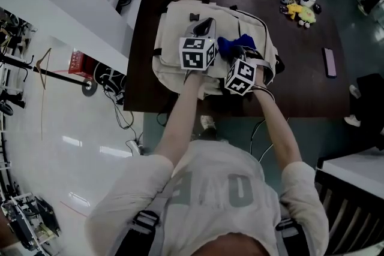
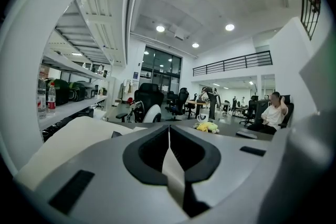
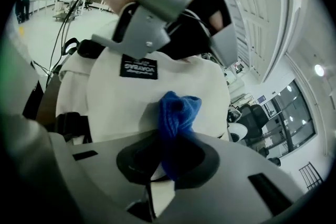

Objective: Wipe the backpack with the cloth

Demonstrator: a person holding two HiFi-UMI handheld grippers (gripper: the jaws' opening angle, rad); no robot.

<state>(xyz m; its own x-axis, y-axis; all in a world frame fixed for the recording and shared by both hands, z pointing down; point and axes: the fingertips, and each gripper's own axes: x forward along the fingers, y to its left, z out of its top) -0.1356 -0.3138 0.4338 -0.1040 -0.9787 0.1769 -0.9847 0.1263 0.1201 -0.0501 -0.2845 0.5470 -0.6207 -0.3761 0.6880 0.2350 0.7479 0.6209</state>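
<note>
The cloth point(image 3: 177, 113) is a small blue knitted rag, bunched into a soft wad. It looks light and limp, so it should fold and drag unless pressed flat. It sits on the front panel of the cream backpack point(image 3: 157, 92), just below the black label point(image 3: 138, 67). The right gripper point(image 3: 167, 159) has its jaws closed on the cloth's lower end, which seems a sound place to hold it. The backpack looks like soft canvas, likely to slide or crumple under a push. The left gripper point(image 2: 169, 144), jaws pressed together with nothing between them, rests on the bag's upper part. The bag lies on a dark table point(image 1: 300, 87).
</note>
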